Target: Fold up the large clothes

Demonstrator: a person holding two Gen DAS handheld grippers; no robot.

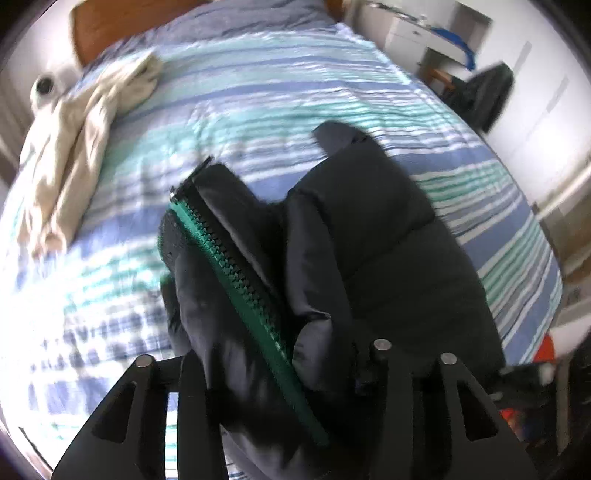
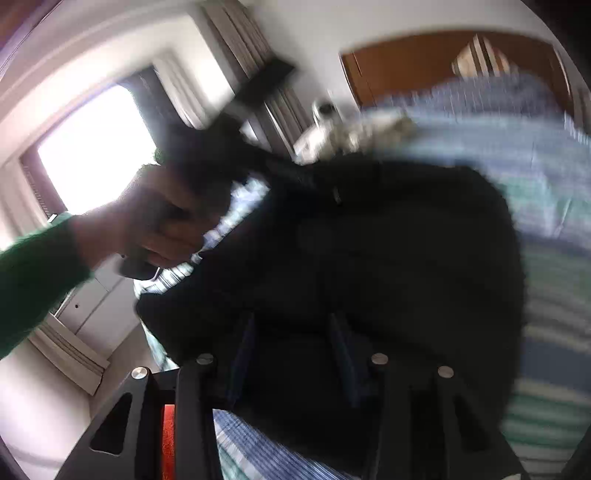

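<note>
At the near edge of the left wrist view, left gripper [image 1: 284,376] clamped on the black puffer jacket [image 1: 369,240], padded cloth bunched between the two dark fingers [image 1: 199,406] and a green zipper [image 1: 236,284] running up and away from the grip. Beyond it, jacket hanging in thick folds over the striped bed cover [image 1: 258,103], raised above it rather than lying flat. Farther left on the cover, a crumpled cream garment [image 1: 74,147], well apart from the jacket. At the far end, a brown headboard [image 1: 96,33]; far right, a white cabinet [image 1: 424,33] against the wall. In the blurred right wrist view, right gripper [image 2: 291,354] close up against the same dark jacket [image 2: 369,258], cloth filling the gap between its fingers [image 2: 192,406], so seemingly gripping it, though too smeared to read the pinch exactly. To the left, a hand [image 2: 147,225] in a green sleeve [image 2: 33,269] wrapped round the other tool's handle, with a bright window [image 2: 96,147] behind. Far right, striped cover and headboard again.
</note>
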